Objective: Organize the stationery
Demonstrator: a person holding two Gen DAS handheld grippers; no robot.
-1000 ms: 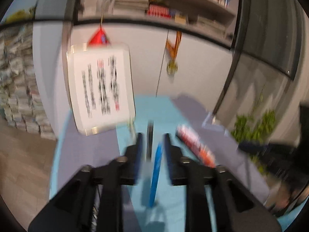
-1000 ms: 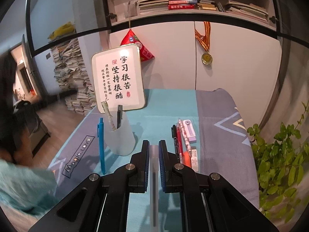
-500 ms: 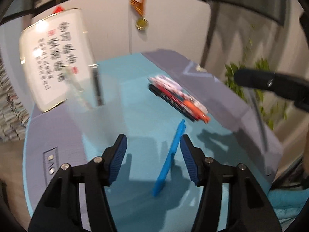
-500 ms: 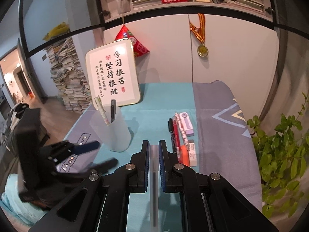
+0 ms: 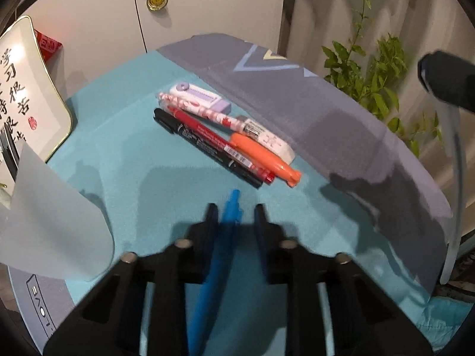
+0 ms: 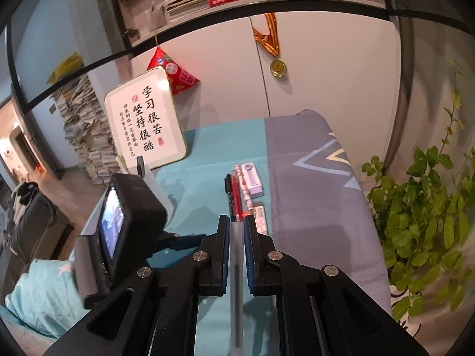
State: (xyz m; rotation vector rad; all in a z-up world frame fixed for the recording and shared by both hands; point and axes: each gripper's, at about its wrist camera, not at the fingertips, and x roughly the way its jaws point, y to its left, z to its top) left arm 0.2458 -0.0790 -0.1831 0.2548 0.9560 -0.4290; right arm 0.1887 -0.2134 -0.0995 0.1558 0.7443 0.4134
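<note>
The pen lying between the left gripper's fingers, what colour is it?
Blue; the pen shows best in the left wrist view.

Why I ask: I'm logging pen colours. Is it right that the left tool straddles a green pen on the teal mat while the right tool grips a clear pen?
Not quite: the pen between the left tool's fingers is blue, not green, as the left wrist view shows. The rest stands: it lies on the teal mat, and the right tool grips a clear pen.
</note>
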